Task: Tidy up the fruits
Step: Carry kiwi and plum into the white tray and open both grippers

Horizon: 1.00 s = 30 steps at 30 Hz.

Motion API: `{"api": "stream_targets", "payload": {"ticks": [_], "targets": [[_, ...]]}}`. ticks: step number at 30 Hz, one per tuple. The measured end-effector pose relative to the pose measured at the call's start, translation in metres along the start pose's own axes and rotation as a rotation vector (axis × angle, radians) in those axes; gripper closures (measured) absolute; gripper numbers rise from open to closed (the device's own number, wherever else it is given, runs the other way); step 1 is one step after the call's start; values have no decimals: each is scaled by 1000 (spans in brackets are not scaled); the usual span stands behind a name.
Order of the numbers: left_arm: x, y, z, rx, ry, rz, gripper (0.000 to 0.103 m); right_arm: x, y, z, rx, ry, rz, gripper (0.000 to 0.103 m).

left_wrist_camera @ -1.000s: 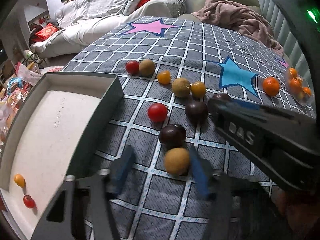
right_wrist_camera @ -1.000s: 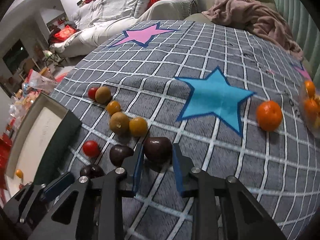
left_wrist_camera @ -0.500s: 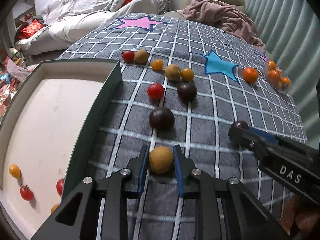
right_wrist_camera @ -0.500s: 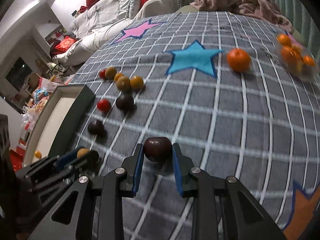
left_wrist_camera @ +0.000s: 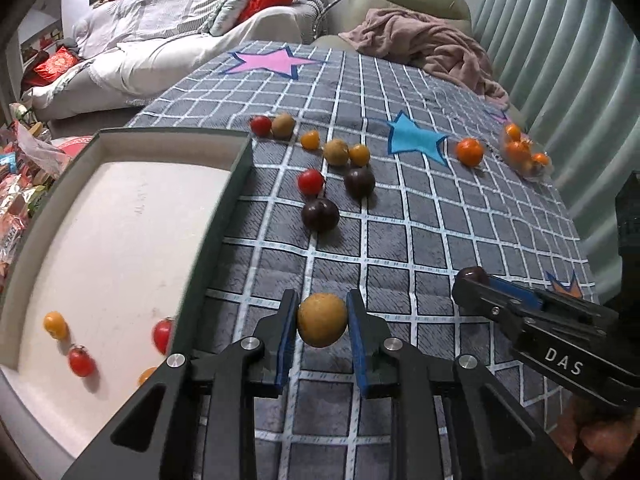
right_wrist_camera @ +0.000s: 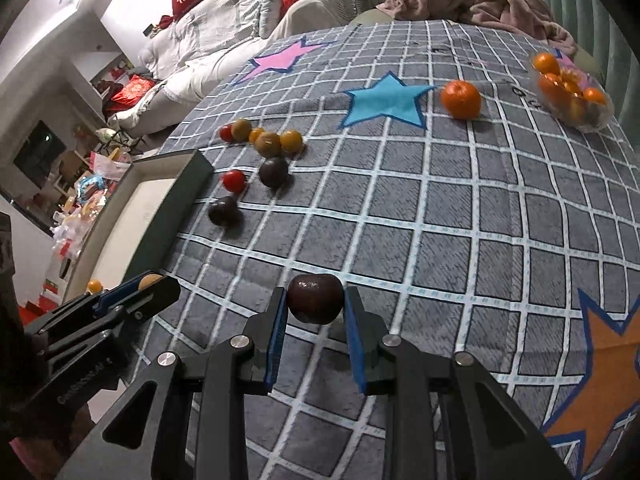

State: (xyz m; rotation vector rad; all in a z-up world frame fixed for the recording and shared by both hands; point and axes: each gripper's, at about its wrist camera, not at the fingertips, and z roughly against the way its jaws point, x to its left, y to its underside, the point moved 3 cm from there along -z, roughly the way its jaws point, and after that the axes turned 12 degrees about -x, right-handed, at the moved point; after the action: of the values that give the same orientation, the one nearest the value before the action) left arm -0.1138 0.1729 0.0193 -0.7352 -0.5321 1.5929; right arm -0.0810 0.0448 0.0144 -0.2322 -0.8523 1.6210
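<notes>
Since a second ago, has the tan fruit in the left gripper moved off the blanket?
Yes. The tan fruit was beside the dark fruit; now the left gripper has closed on it and drawn it back along the tray wall.

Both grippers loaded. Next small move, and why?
Probably carry the left gripper leftward over the tray wall. It is shut on the tan fruit just beside the tray, where small fruits already lie; the right gripper, holding the dark fruit, is farther off.

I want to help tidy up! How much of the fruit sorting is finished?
Just started: a few small red and orange fruits lie in the white tray. The left tool holds a round tan fruit, the right tool a dark purple fruit. Around nine fruits remain on the checked blanket.
</notes>
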Motion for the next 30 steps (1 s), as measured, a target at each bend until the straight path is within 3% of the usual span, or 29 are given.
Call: {"api": "stream_targets", "payload": {"ticks": [13, 22, 30], "targets": [[77, -12, 32, -60, -103, 35, 77, 81, -13, -4, 5, -77, 106, 72], [145, -18, 26, -55, -219, 57, 77, 151, -20, -28, 39, -134, 207, 72], [182, -18, 8, -27, -271, 82, 77, 199, -14, -62, 88, -151, 292, 72]]}}
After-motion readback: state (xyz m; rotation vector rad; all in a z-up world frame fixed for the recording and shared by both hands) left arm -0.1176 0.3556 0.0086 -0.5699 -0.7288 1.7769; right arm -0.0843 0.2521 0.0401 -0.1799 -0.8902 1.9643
